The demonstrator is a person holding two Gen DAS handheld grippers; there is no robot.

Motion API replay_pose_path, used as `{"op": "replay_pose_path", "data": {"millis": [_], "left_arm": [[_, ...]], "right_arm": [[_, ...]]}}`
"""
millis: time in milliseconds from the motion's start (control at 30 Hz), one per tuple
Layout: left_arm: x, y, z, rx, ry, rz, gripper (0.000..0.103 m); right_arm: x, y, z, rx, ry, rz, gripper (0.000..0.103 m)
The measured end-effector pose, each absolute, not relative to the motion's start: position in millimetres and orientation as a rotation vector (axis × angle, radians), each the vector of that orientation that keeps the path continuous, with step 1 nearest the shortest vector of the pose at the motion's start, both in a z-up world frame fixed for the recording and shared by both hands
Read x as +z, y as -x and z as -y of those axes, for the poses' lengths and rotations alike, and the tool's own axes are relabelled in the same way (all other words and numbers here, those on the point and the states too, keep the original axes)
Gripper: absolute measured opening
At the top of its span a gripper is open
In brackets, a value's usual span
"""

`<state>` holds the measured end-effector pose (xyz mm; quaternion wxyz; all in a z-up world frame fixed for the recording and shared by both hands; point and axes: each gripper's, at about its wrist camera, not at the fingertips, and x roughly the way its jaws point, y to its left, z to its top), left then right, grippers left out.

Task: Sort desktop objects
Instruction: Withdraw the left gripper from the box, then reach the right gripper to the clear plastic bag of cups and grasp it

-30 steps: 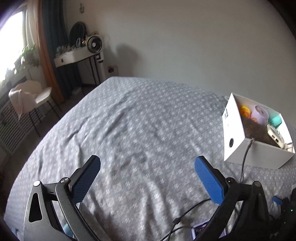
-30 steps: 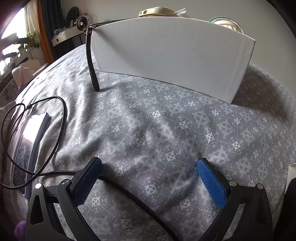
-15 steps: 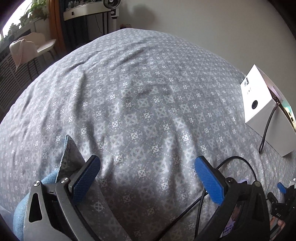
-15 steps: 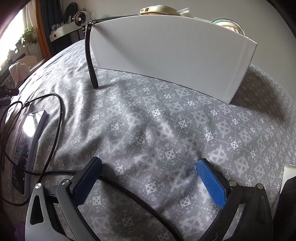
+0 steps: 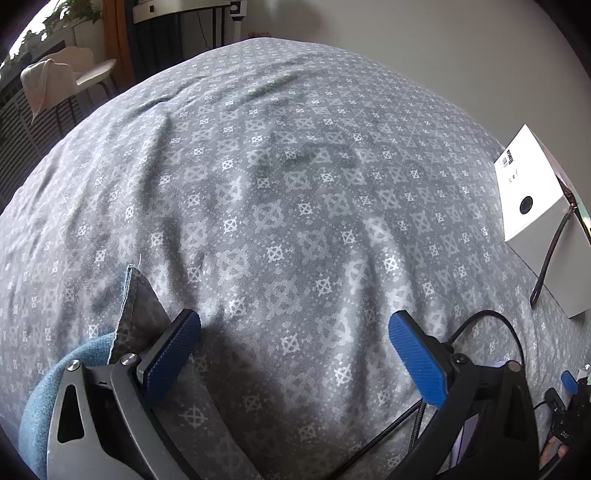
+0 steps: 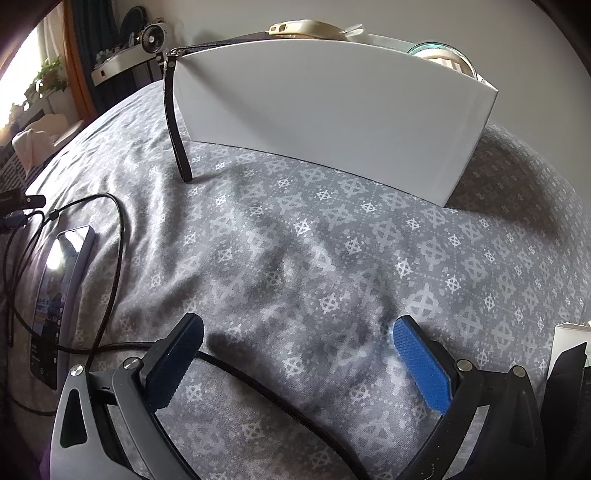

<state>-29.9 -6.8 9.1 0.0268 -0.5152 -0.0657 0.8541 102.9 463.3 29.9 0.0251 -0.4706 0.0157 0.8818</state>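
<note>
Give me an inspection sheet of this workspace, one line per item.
Surface: grey patterned bedspread, wrinkled.
Job's things: white box standing on the bedspread, holding items that show above its rim; black strap hanging down its left corner to the bedspread.
Clutter: phone lying flat, screen lit; blue cloth beside the left gripper.
Grippers: left gripper open, nothing between the fingers; right gripper open, nothing between the fingers.
Cables: black cable looped around the phone, passing under the right gripper.
Surroundings: plain wall, chair by the window, fan on a side table.
</note>
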Motion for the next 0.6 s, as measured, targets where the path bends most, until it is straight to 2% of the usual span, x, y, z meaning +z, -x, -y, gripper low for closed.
{"op": "replay_pose_path", "data": {"millis": [600], "left_arm": [[2,36,12,2.683,1.542,0.246,0.102]], "right_arm": [[56,-95,-470,2.727,1.413,-0.276,0.103]]}}
